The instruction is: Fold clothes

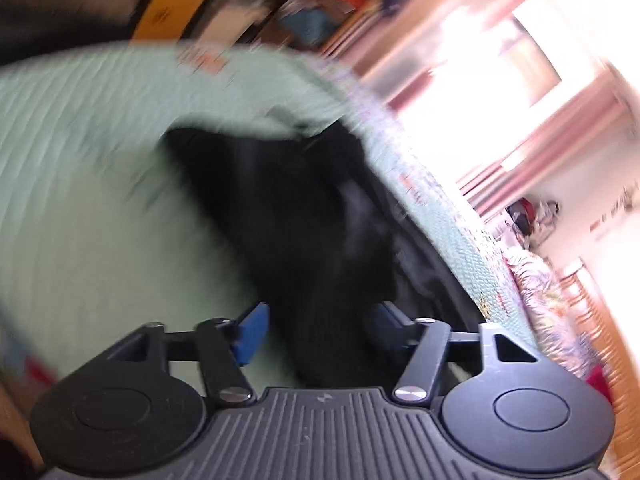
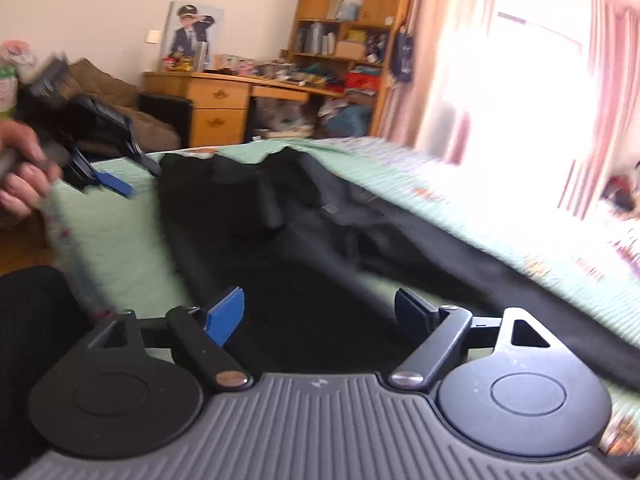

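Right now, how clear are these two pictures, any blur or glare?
Left wrist view: heavily motion-smeared, black garment and green bedspread streaked, window blown out. Right wrist view: sharper, desk readable, window overexposed, fisheye bending the bed edge.

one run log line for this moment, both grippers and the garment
left gripper: open, black garment between pads | right gripper: open, above garment | garment: rumpled on green bedspread
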Demonstrator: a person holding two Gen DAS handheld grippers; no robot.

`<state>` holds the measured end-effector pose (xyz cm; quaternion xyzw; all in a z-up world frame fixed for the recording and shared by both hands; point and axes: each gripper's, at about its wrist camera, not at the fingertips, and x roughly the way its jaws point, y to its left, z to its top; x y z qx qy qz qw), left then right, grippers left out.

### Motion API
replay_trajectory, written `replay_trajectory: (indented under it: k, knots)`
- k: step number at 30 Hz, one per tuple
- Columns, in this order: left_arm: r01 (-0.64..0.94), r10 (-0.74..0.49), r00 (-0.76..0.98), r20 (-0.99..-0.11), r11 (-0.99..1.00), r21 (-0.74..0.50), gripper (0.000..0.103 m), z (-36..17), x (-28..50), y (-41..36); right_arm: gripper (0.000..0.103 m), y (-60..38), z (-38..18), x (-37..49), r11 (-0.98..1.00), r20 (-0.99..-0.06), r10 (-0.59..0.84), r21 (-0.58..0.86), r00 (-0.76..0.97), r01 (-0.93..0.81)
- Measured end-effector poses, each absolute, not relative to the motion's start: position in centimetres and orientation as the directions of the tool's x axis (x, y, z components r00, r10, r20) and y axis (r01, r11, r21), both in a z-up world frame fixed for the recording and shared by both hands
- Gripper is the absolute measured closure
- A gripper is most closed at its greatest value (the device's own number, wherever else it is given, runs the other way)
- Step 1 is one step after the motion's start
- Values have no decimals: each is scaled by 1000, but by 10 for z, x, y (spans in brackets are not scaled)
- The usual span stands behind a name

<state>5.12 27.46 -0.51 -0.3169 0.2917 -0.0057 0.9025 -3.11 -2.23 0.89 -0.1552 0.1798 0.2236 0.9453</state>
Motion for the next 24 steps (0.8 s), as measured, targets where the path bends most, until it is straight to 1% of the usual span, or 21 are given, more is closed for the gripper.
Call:
replay_trajectory:
  k: [2,5,8,9,10,12,17,19,20,21,22,23,24]
  knots:
    - [-175,-167,823,-542,835,-522,36,9,83,269,20,-20,5,-12,852,-436,322,-254,840,-458]
    - [-160,-174,793,-584,864,-477,36,25,126,260,20,-24,1,0,852,-458,282,-285,843,-440]
    - [-155,-171,735,-657,900,-408,34,20,160,255,20,-27,-8,1,854,-462,291,-268,838,-445]
    - [-162,-176,712,-680,901,-402,34,18,171,255,20,-24,-17,7,854,-465,299,-259,833,-452]
    - [-174,-180,696,-695,897,-406,34,15,181,257,20,-29,-21,4,855,-468,295,-260,833,-449]
    - [-179,-207,690,-694,880,-441,34,9,198,267,20,-32,-27,5,854,-482,278,-272,831,-444]
    - [-131,-328,691,-644,819,-558,34,-7,211,285,20,-41,-37,7,875,-511,245,-250,824,-415]
    - [-119,-340,687,-642,820,-560,52,-7,207,288,20,-44,-42,11,889,-516,229,-235,825,-394]
    - [-114,-342,685,-643,822,-558,78,-7,204,290,20,-46,-44,13,895,-517,221,-229,827,-382]
    - [-108,-344,683,-644,824,-556,92,-7,202,291,20,-48,-46,15,902,-516,207,-230,831,-367]
    - [-99,-358,701,-617,808,-581,92,-3,193,299,20,-50,-47,14,906,-512,185,-241,839,-347]
    - [-90,-373,729,-573,778,-622,96,2,181,311,20,-52,-47,13,908,-504,159,-263,849,-327]
    - [-84,-378,763,-524,746,-661,98,7,166,328,20,-58,-46,10,906,-492,136,-290,860,-309]
